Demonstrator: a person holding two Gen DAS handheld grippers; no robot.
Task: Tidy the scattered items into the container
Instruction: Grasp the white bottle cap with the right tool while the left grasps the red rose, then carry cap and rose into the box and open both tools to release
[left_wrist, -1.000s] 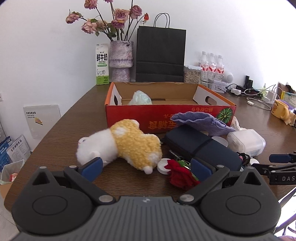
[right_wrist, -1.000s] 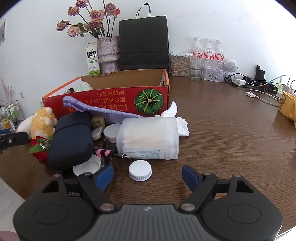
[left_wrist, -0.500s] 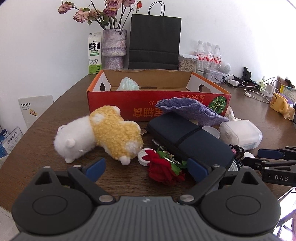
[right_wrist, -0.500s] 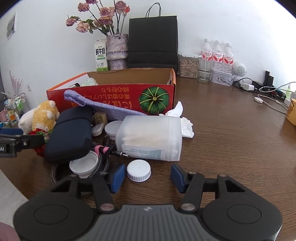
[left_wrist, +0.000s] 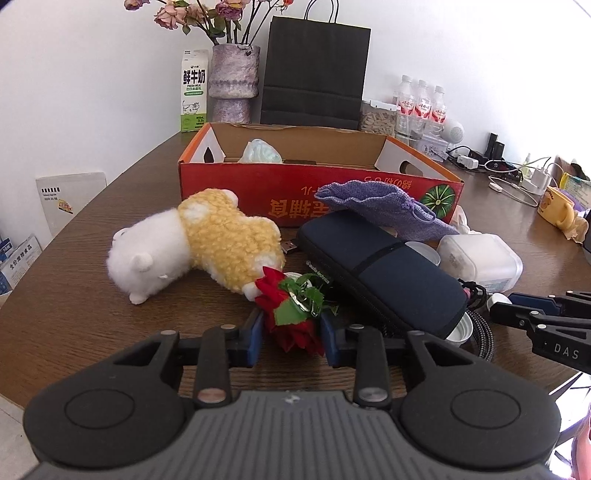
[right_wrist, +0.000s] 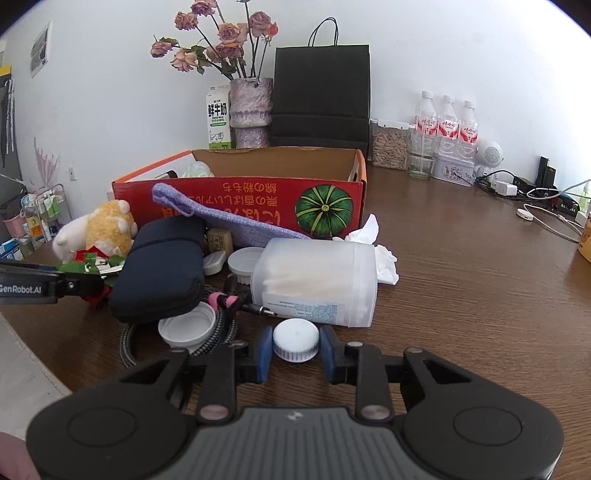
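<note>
My left gripper is shut on a red fabric rose with green leaves, low over the table. My right gripper is shut on a white screw cap on the table. The red cardboard box stands behind the clutter, with a pale bundle inside. In front of it lie a yellow-and-white plush, a dark blue case, a purple knitted pouch and a frosted plastic jar on its side.
A black paper bag, a vase of dried roses, a milk carton and water bottles stand at the back. A braided cable, an open white lid and tissue lie near the jar. Chargers and cables are at the right.
Both grippers have moved forward and closed: the left one onto the red rose, the right one onto the white cap.
</note>
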